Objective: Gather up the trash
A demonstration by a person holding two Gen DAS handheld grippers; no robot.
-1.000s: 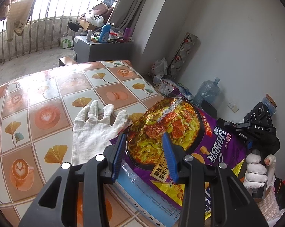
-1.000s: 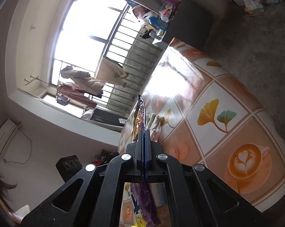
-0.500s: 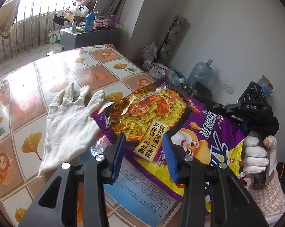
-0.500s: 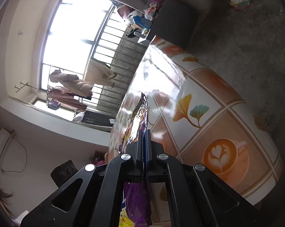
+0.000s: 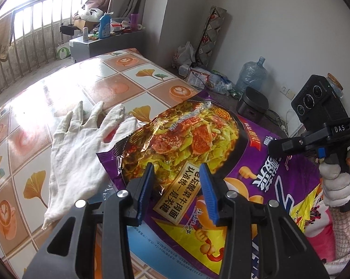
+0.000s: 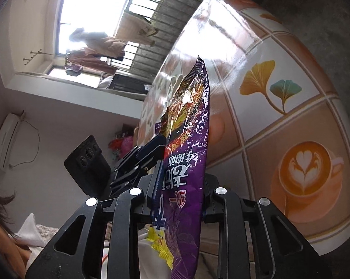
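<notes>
1. Two grippers present. Left gripper (image 5: 176, 181): jaws parted, empty, hovering over the purple noodle wrapper (image 5: 198, 144).
2. Right gripper (image 6: 179, 186): jaws opening, wrapper edge between them (pad contact unclear).
3. Wrapper lies on the tiled table (image 5: 119, 86), overlapping a white glove (image 5: 77, 153).

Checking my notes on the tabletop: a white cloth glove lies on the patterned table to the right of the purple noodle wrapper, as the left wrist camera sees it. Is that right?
Not quite. In the left wrist view the white cloth glove lies on the patterned table to the left of the purple noodle wrapper, not the right.
</notes>
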